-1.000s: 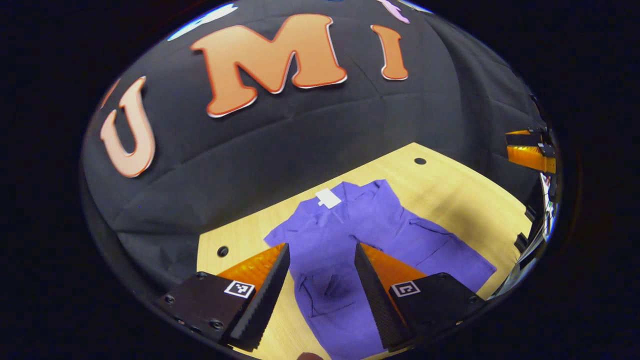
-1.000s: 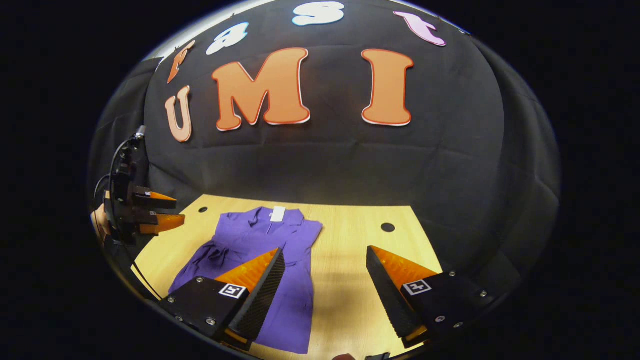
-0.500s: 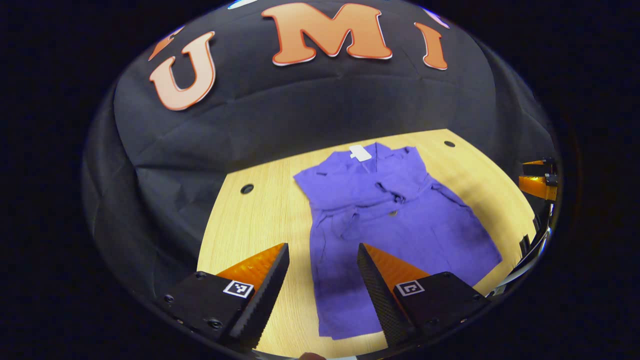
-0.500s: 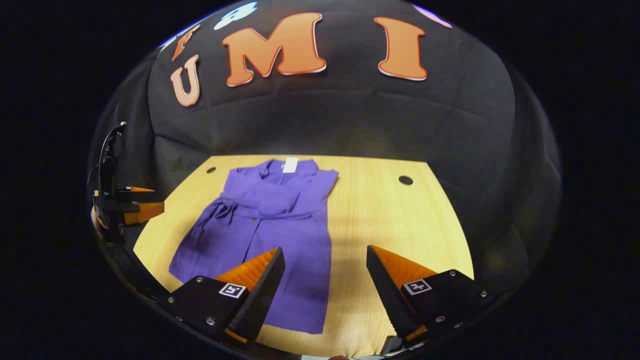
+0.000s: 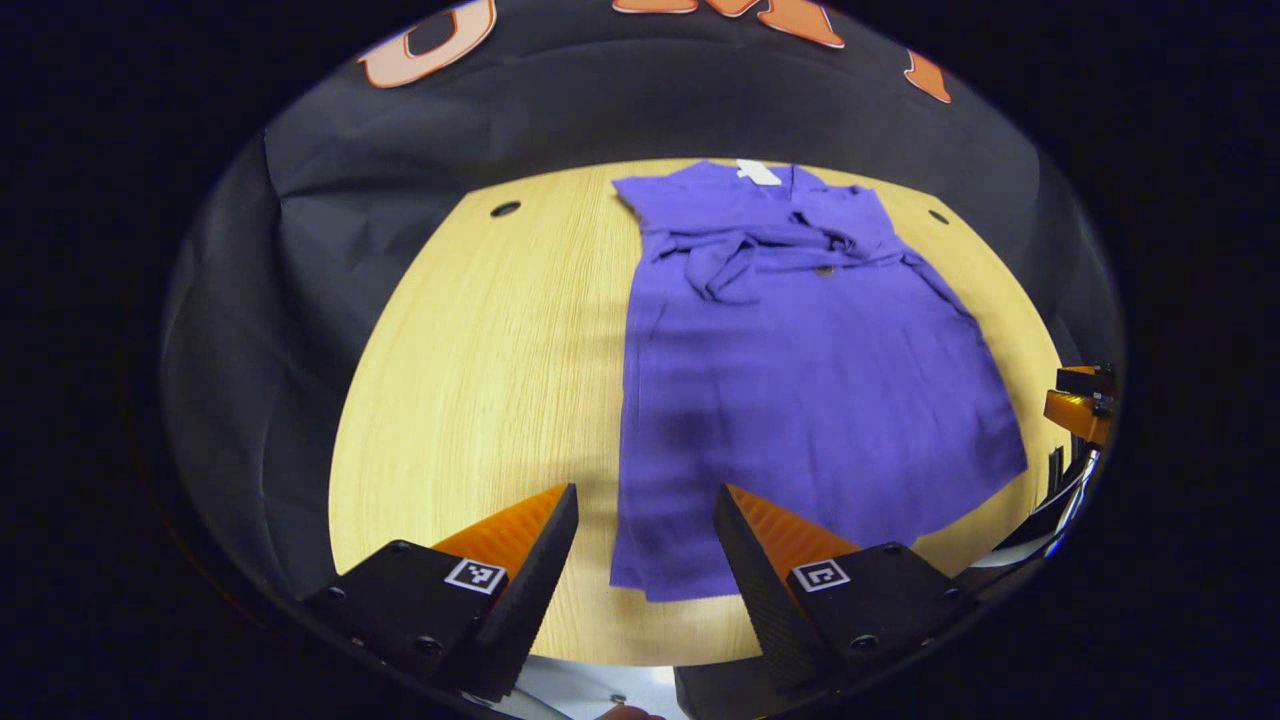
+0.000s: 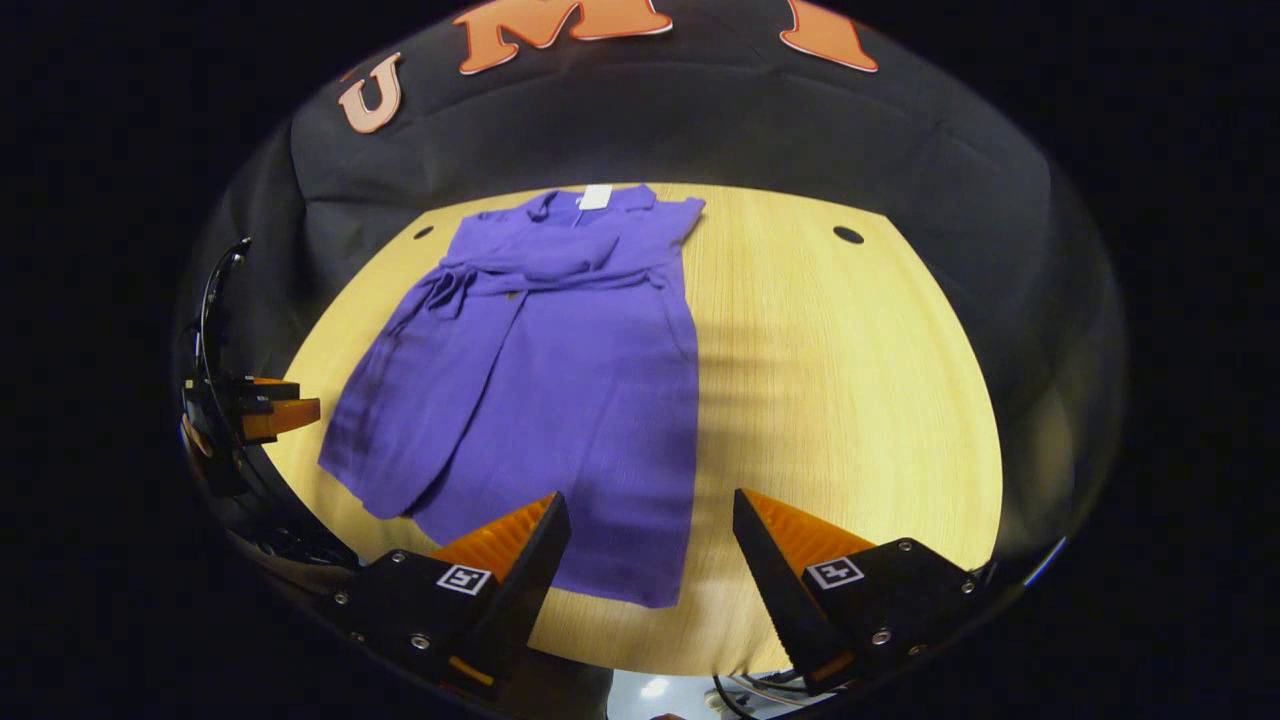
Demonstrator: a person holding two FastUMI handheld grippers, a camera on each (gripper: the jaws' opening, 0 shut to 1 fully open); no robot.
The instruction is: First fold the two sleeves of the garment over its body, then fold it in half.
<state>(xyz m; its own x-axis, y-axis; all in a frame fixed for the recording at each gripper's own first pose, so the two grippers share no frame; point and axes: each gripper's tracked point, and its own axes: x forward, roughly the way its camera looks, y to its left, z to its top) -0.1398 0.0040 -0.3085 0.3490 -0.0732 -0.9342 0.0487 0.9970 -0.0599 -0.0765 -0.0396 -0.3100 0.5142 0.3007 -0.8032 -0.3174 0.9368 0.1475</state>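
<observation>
- The left gripper (image 5: 645,525) is hovering over the near edge of the bench (image 5: 480,380), its jaws standing wide and holding nothing.
- The right gripper (image 6: 650,530) is hanging above the same edge, jaws likewise wide and empty.
- The purple garment (image 5: 790,370) is lying flat on the bench, its hem sitting at 12 o'clock just past the left jaws, its sleeves lying bunched across the chest.
- A white tag (image 6: 595,196) is showing at the collar, at the far edge.
</observation>
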